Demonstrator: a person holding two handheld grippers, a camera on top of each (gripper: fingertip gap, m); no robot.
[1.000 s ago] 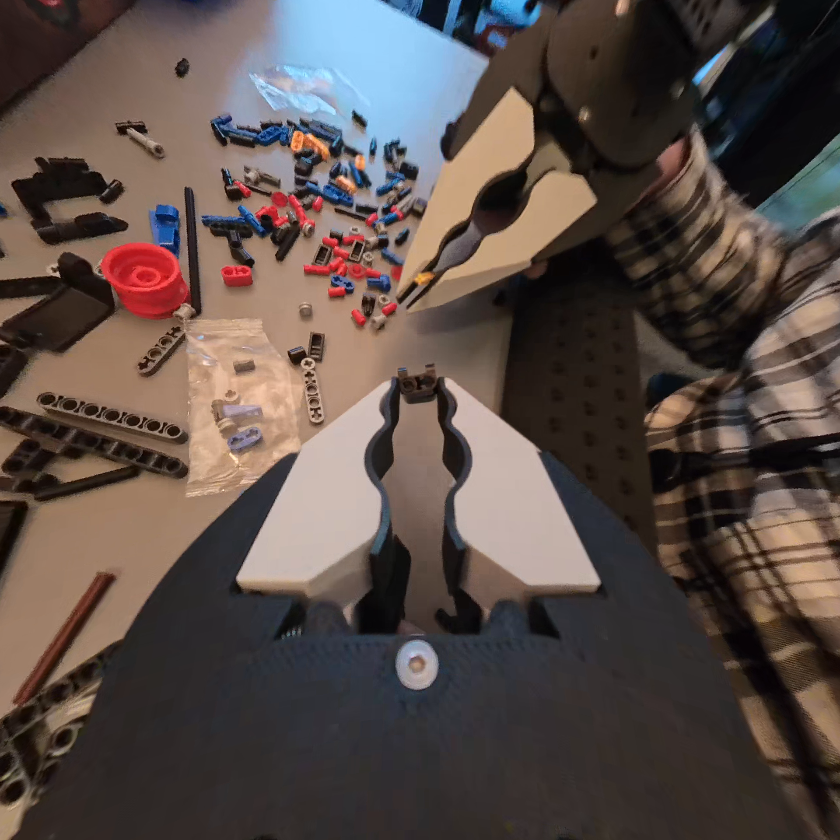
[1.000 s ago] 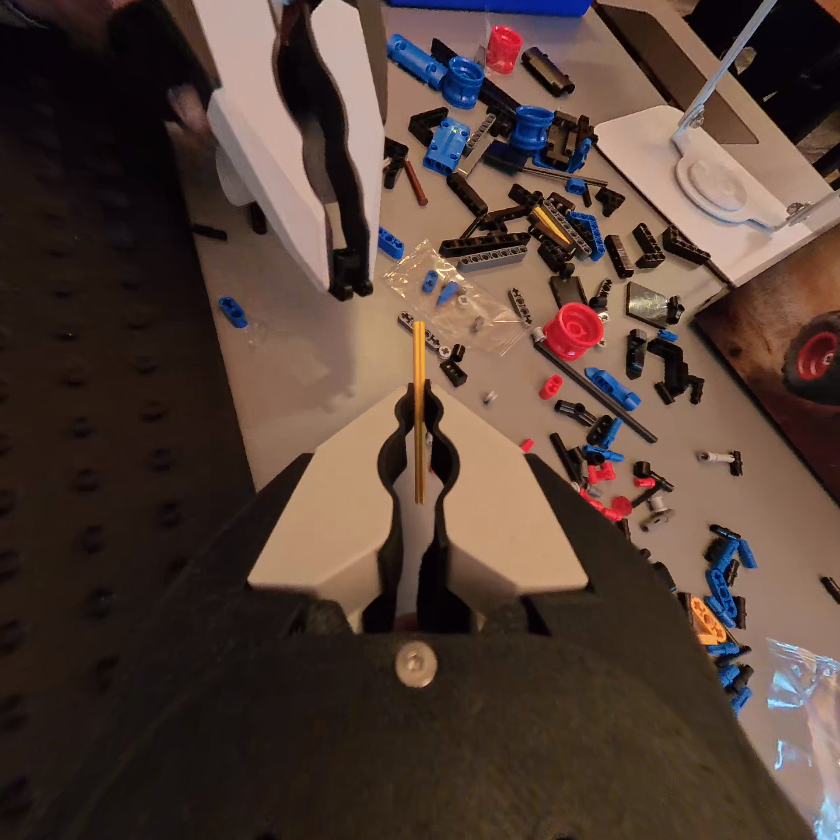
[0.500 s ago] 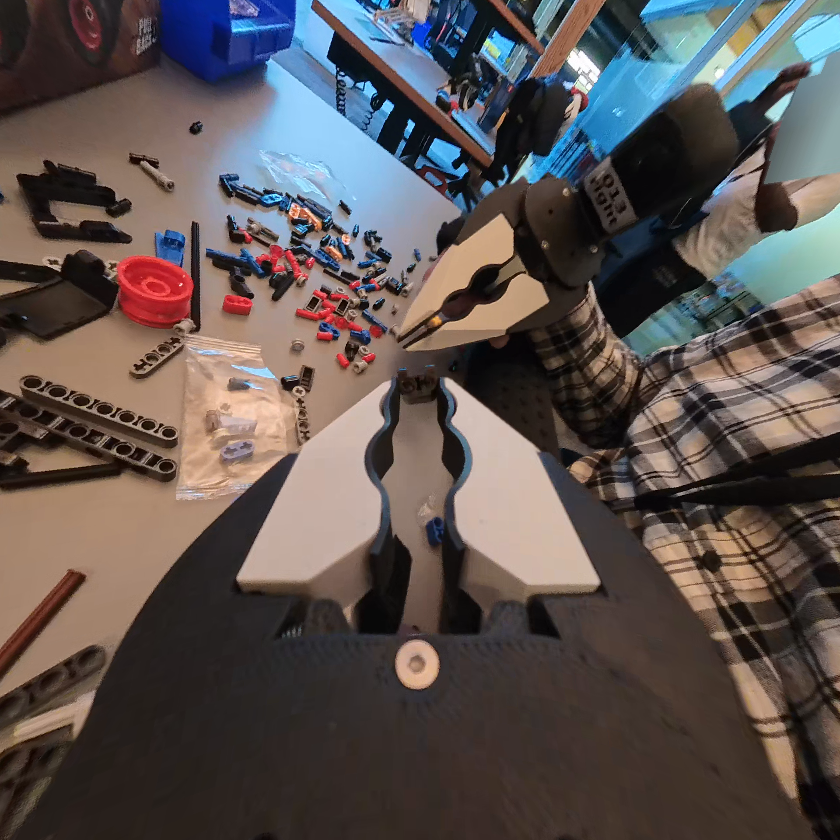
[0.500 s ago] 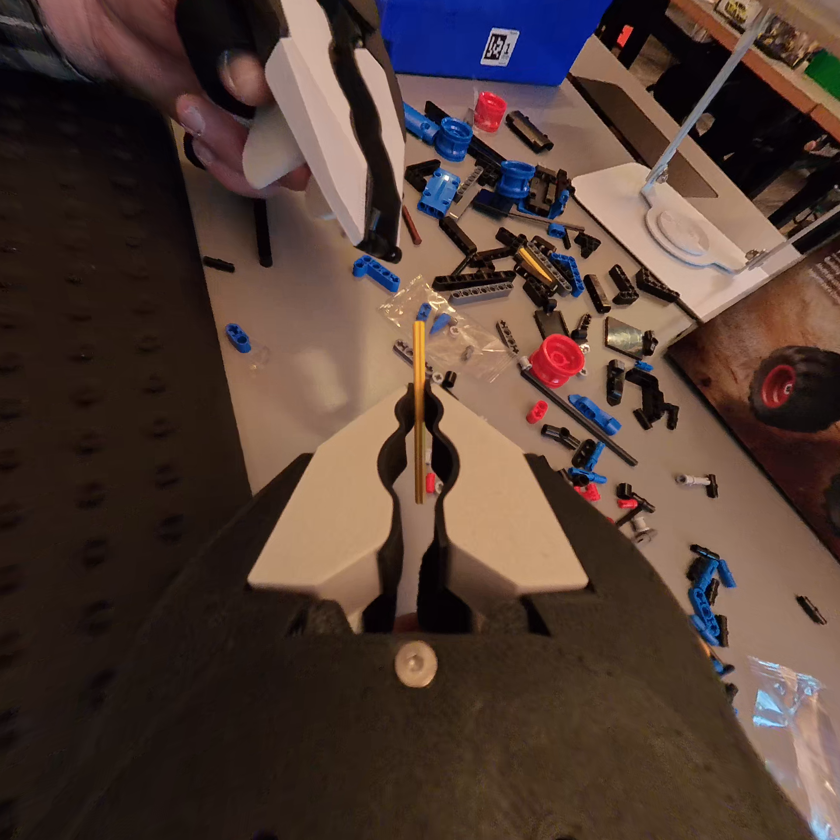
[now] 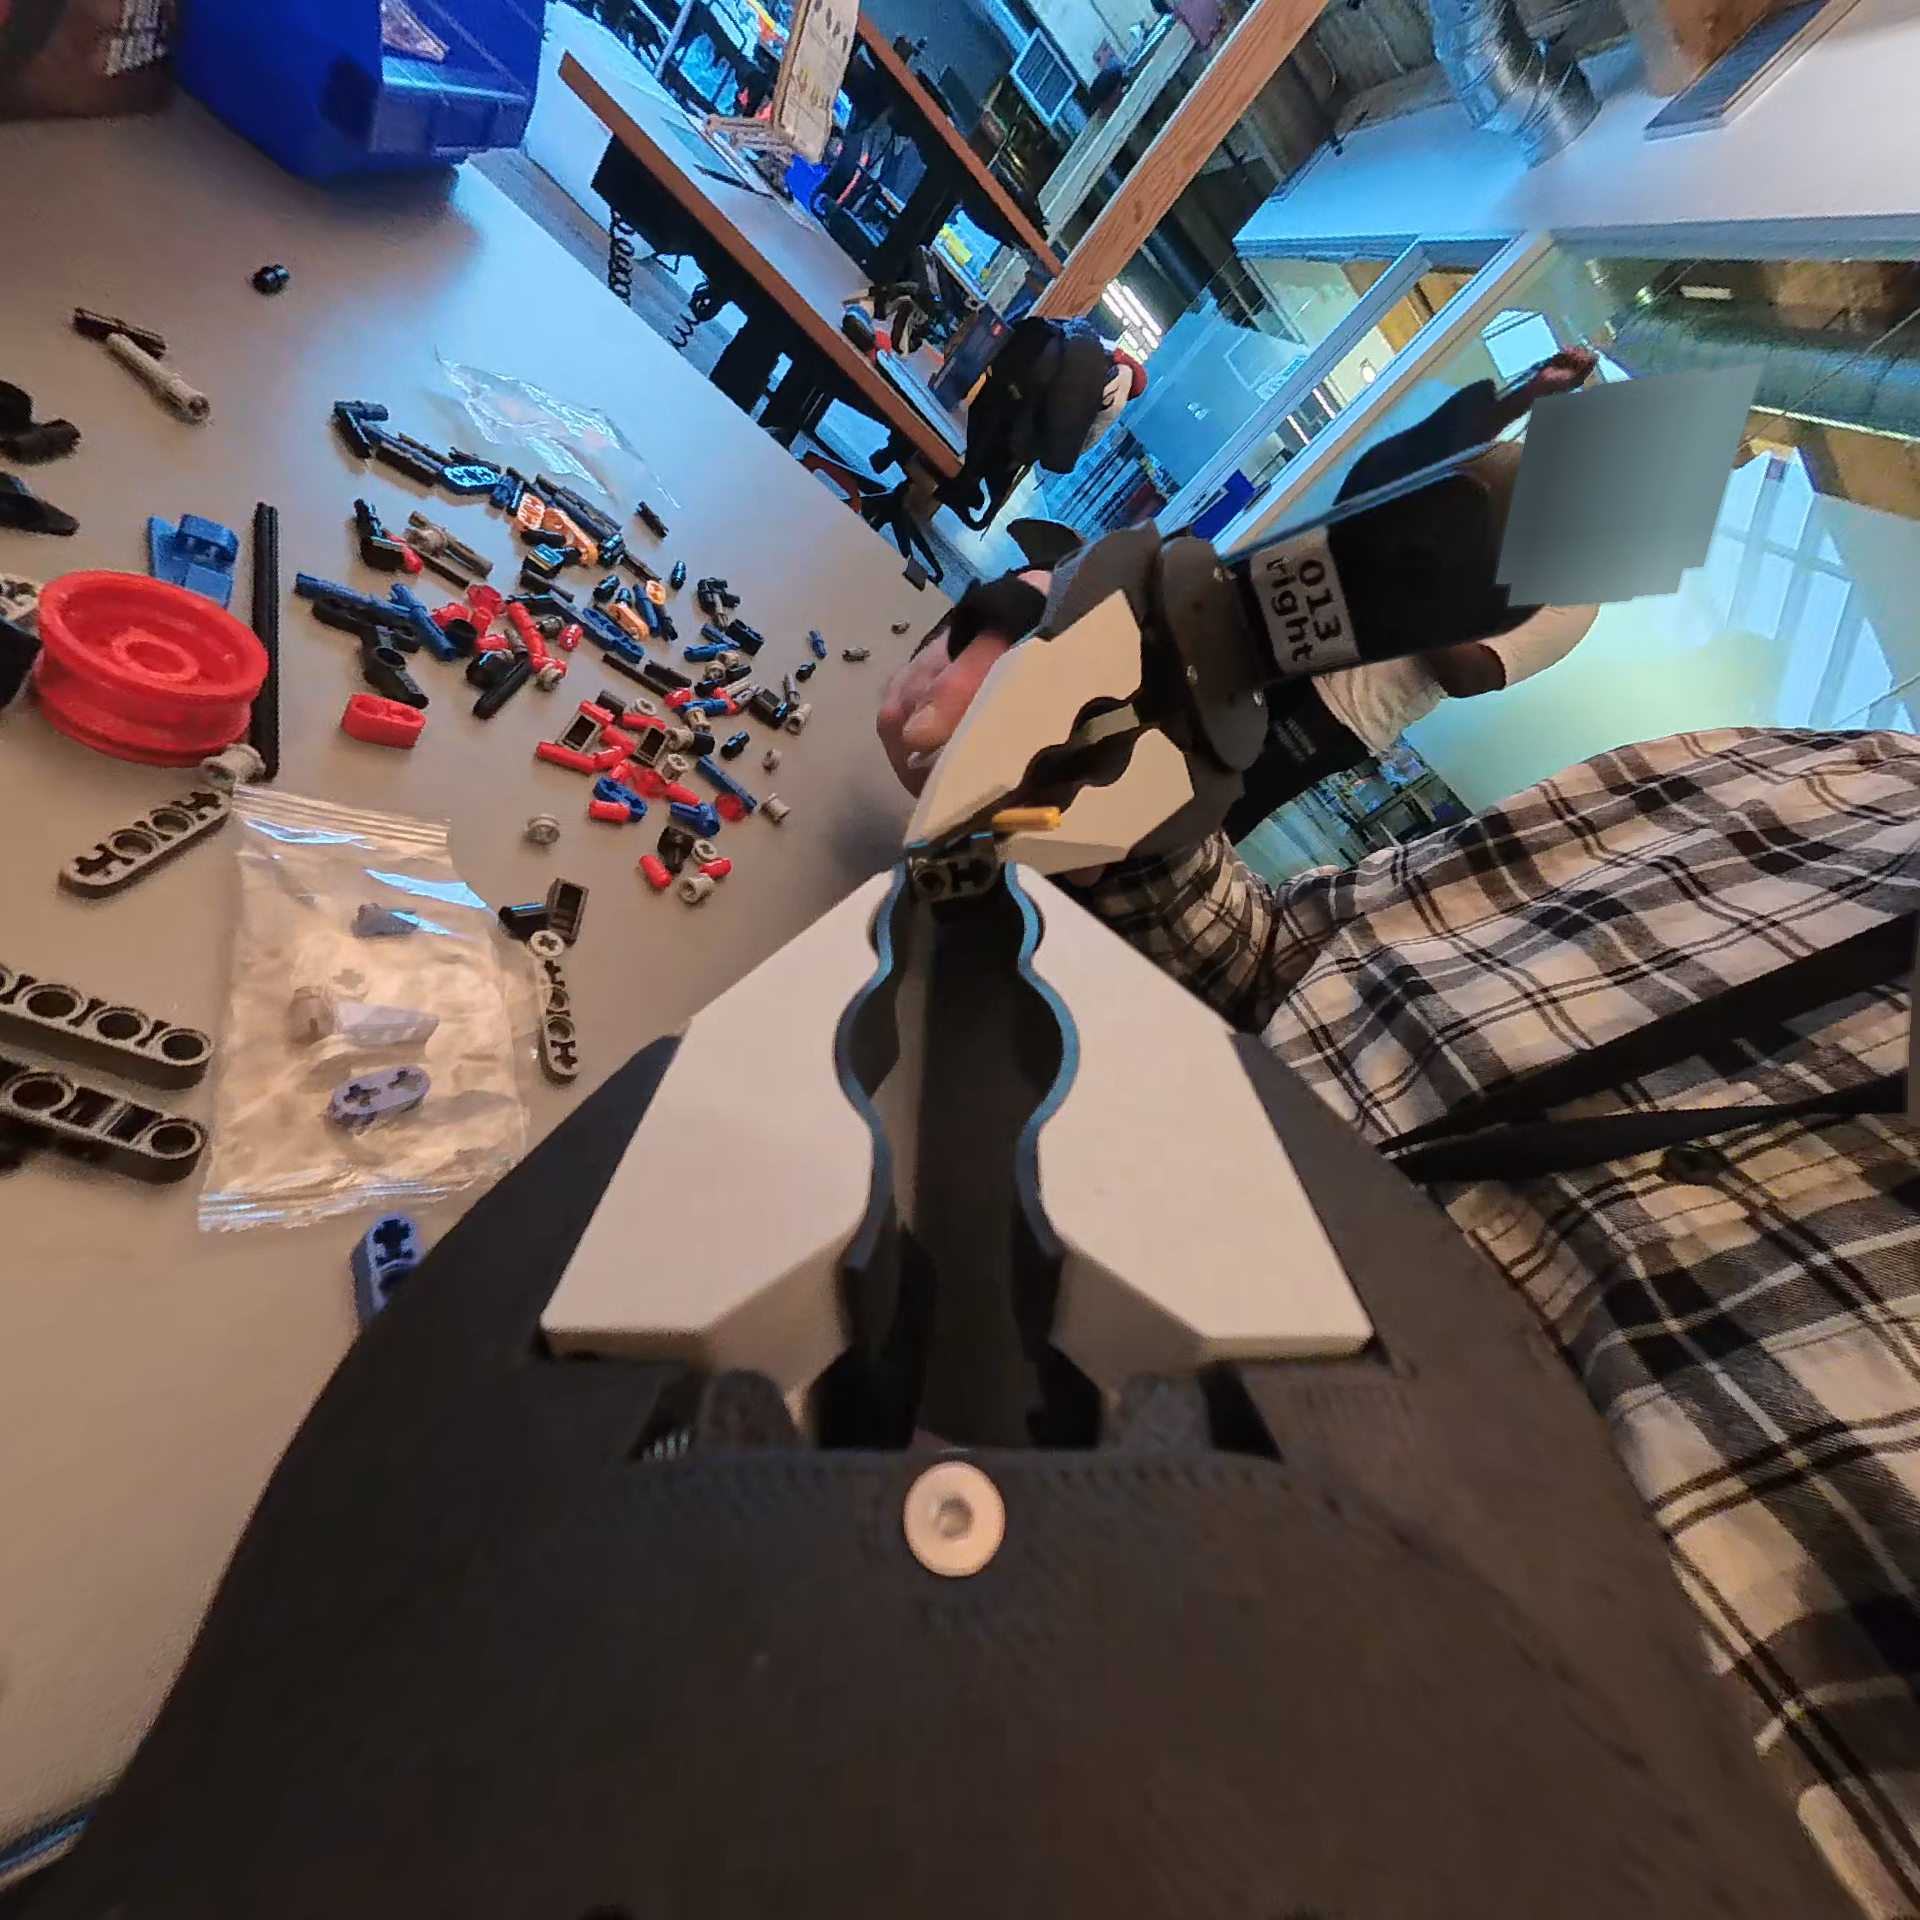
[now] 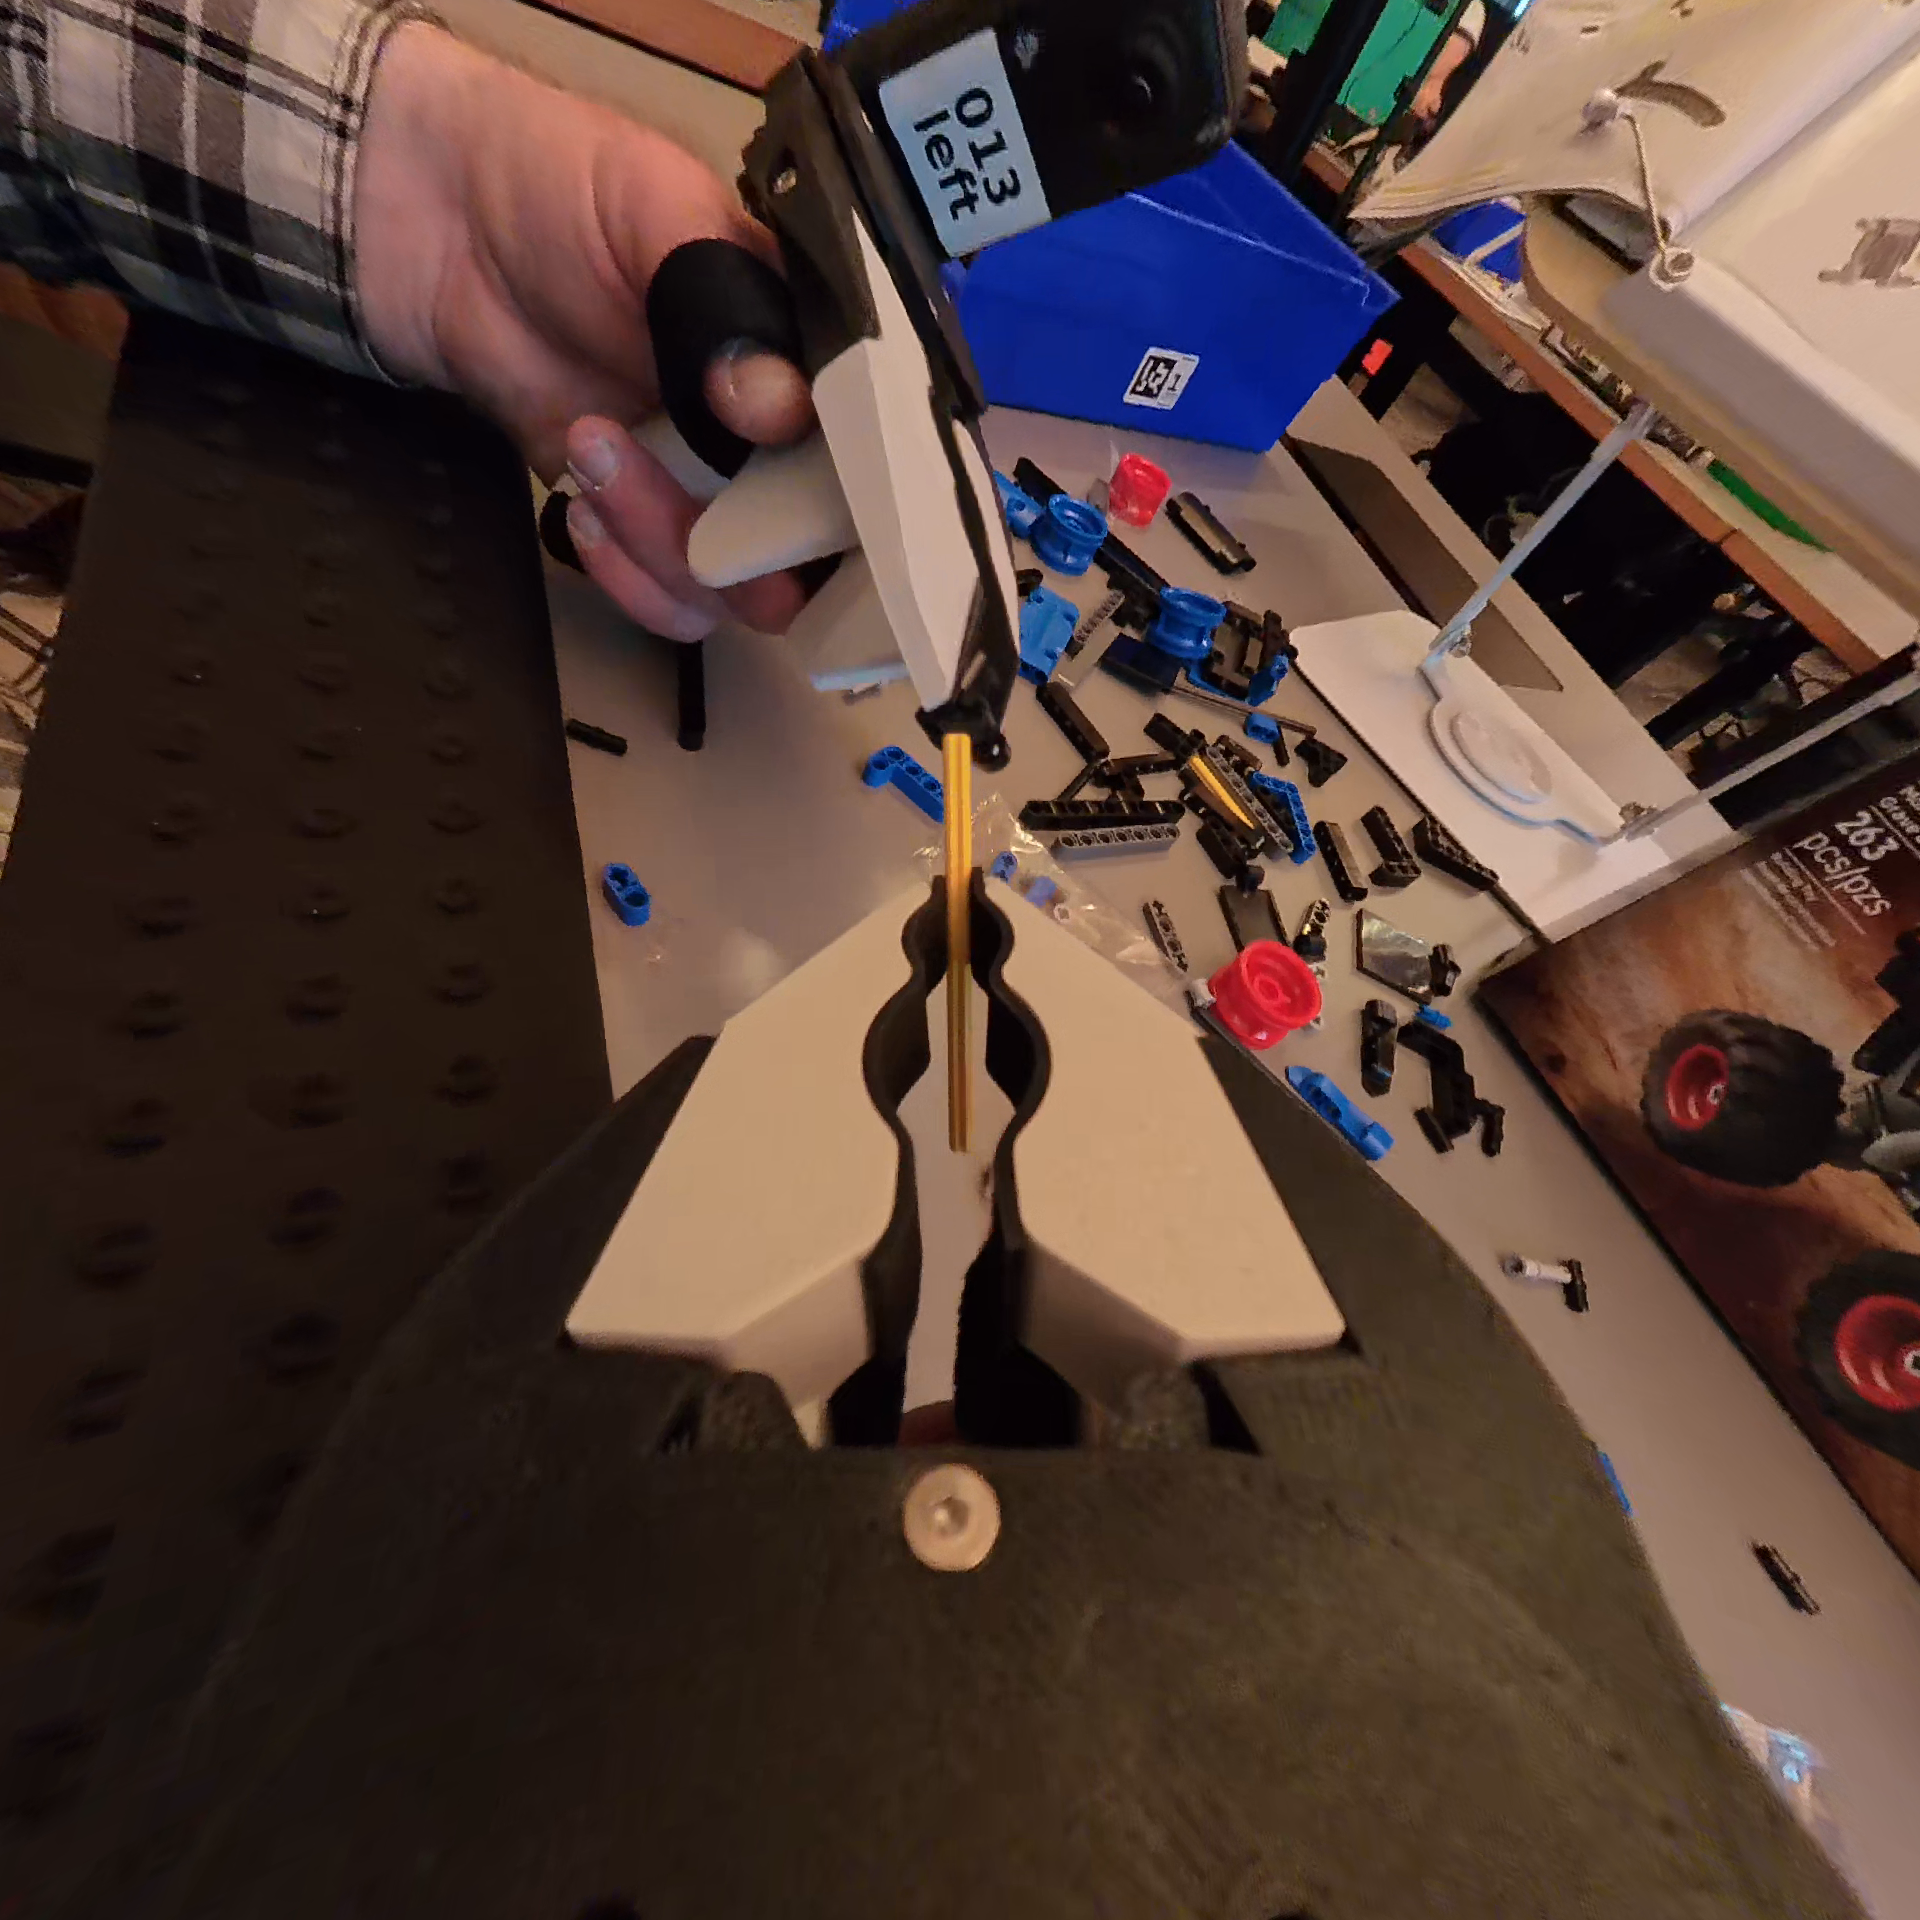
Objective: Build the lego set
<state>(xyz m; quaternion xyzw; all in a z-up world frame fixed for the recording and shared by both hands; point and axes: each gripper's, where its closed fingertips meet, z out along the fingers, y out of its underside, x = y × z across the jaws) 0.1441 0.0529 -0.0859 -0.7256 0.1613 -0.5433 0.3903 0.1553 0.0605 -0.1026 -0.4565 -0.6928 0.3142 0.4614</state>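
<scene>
yellow axle full length in right wrist view (left: tip only), touching black connector

A grey table carries scattered small blue, black and red plastic pieces, a red plastic wheel hub, a clear plastic bag and a blue plastic bin.

Each gripper is showing a big black body, two pale grey pointed fingers with wavy black pads, and one round silver screw. The right gripper is looking the same. The person is wearing a black-and-white checked sleeve.
</scene>
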